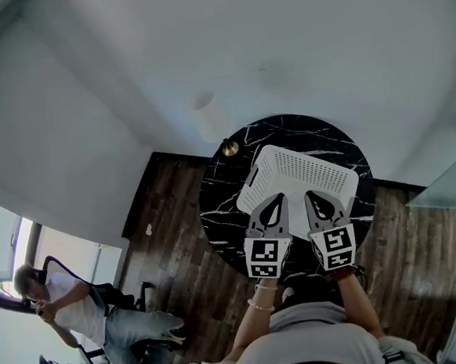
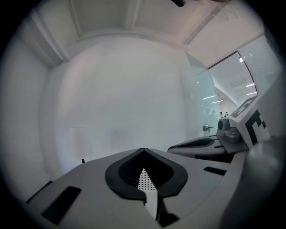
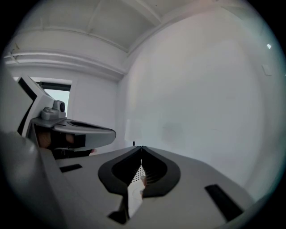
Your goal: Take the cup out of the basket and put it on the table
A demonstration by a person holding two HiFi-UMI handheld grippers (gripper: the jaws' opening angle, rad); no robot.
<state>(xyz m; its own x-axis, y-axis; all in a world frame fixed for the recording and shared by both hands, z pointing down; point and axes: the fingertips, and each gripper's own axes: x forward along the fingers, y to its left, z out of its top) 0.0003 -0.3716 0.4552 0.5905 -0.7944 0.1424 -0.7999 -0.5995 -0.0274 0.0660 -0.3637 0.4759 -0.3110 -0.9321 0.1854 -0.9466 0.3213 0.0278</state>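
A white perforated basket (image 1: 298, 178) sits over the round black marble table (image 1: 222, 209). Both grippers meet its near rim side by side. My left gripper (image 1: 270, 201) is shut on the rim, and a strip of dotted white plastic (image 2: 144, 181) shows between its jaws in the left gripper view. My right gripper (image 1: 317, 197) is shut on the rim the same way, with the white strip (image 3: 138, 173) pinched between its jaws. Both gripper views look over the basket at blank white walls. No cup shows inside the basket from here.
A small gold-coloured object (image 1: 230, 147) stands at the table's far left edge. Dark wood floor (image 1: 176, 220) surrounds the table. A seated person (image 1: 72, 303) is at the lower left, away from the table. White walls close off the far side.
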